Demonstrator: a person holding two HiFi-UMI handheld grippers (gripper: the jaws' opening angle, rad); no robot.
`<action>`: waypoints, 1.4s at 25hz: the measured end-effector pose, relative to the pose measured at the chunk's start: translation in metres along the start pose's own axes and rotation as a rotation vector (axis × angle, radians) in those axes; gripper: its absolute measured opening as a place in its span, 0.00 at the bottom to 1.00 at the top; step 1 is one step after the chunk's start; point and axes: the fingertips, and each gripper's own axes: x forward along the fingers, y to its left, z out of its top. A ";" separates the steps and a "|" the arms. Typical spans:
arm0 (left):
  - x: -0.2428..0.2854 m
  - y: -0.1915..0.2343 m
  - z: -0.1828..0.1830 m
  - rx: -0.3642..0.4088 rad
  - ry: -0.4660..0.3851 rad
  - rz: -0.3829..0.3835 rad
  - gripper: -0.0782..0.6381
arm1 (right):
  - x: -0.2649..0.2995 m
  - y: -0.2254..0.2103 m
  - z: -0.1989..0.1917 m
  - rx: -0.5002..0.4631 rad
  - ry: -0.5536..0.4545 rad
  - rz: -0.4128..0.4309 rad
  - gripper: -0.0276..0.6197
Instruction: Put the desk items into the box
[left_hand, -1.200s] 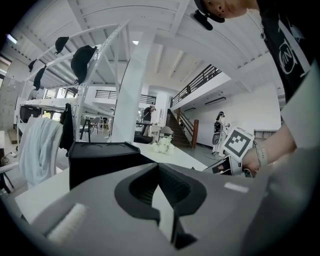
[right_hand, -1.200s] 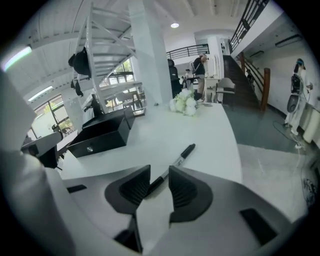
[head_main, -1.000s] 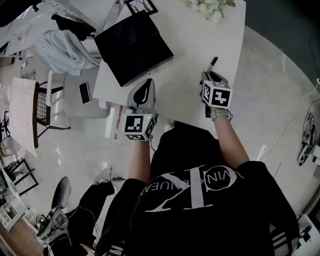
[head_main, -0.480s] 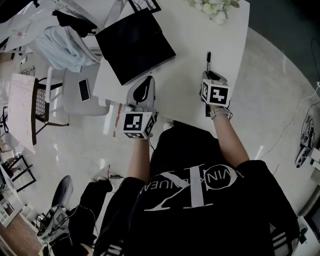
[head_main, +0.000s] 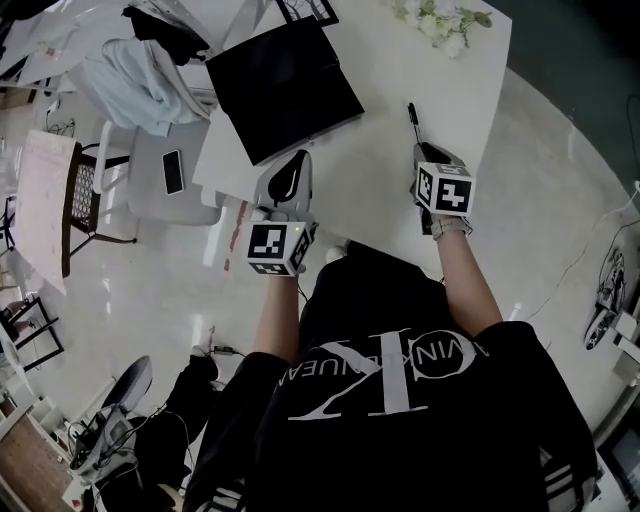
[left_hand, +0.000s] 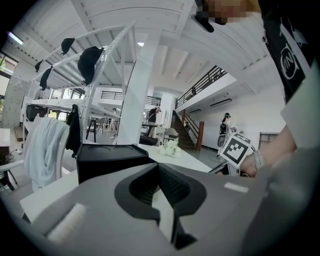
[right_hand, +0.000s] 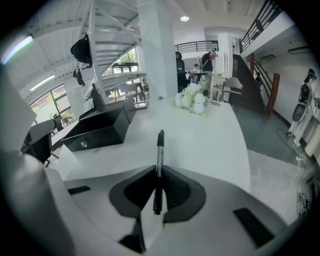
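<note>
A black open box (head_main: 283, 88) stands on the white table (head_main: 400, 70) at the far left. My right gripper (head_main: 421, 150) is shut on a black marker pen (head_main: 412, 118), which sticks out forward past the jaws. In the right gripper view the marker (right_hand: 159, 160) stands clamped between the pads, with the box (right_hand: 97, 131) ahead to the left. My left gripper (head_main: 296, 160) hovers near the table's front edge just short of the box, shut with nothing in it. The left gripper view shows the box (left_hand: 112, 160) close ahead.
White flowers (head_main: 440, 20) lie at the table's far edge. Left of the table stands a chair with a phone (head_main: 172, 171) on its seat and pale clothing (head_main: 135, 85) draped over it. More chairs and clutter sit on the floor at the left.
The right gripper has turned, so the marker's tip now points up and slightly left toward the box instead of up and right. The left gripper has hardly moved.
</note>
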 end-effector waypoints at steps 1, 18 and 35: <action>-0.001 0.001 0.001 0.000 -0.003 0.003 0.12 | -0.002 0.001 0.004 -0.009 -0.011 0.004 0.12; -0.023 0.028 0.011 0.003 -0.040 0.095 0.12 | -0.030 0.079 0.079 -0.407 -0.146 0.260 0.12; -0.053 0.074 0.008 -0.028 -0.052 0.239 0.12 | -0.007 0.191 0.097 -0.883 -0.076 0.520 0.12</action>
